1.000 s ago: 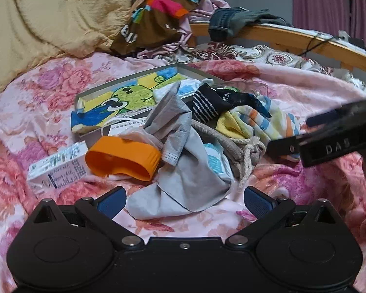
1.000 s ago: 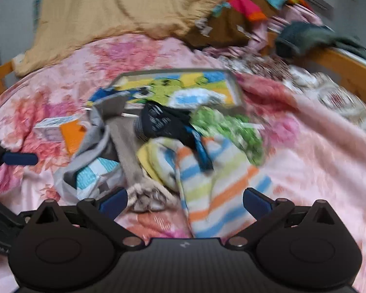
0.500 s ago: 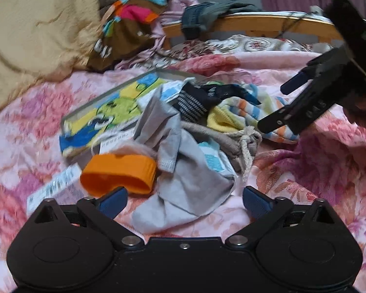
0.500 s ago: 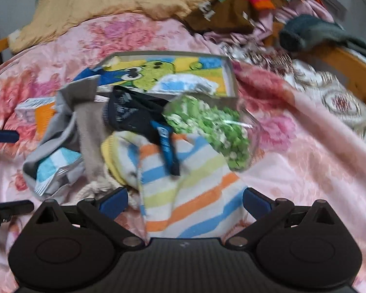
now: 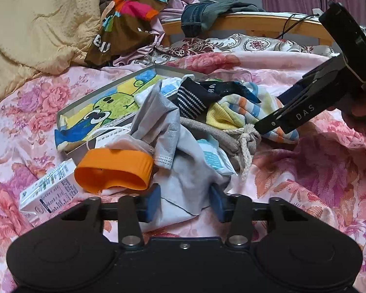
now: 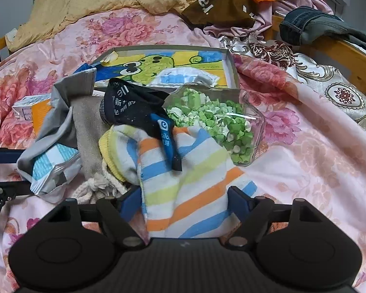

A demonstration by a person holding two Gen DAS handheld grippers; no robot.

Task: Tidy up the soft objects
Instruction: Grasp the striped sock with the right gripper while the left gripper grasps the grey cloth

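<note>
The soft objects lie in a heap on the bed, which is covered by a pink floral spread, just in front of a shallow tray with a green cartoon print.

Left hand-held gripper: jaws have just been closing. The lower edge of the grey cloth lies between the blue pads. Whether the pads already press on the fabric cannot be told; a gap shows at each side.

Right hand-held gripper: jaws have just been closing and stand partly spread. The near end of the striped sock lies between them; firm contact cannot be confirmed.

A dark sock lies across the striped sock. A clear bag of green pieces rests just beside both, against the tray. An orange band and a small white carton lie left of the grey cloth. A beige drawstring pouch sits between the grey cloth and the striped sock.
</note>
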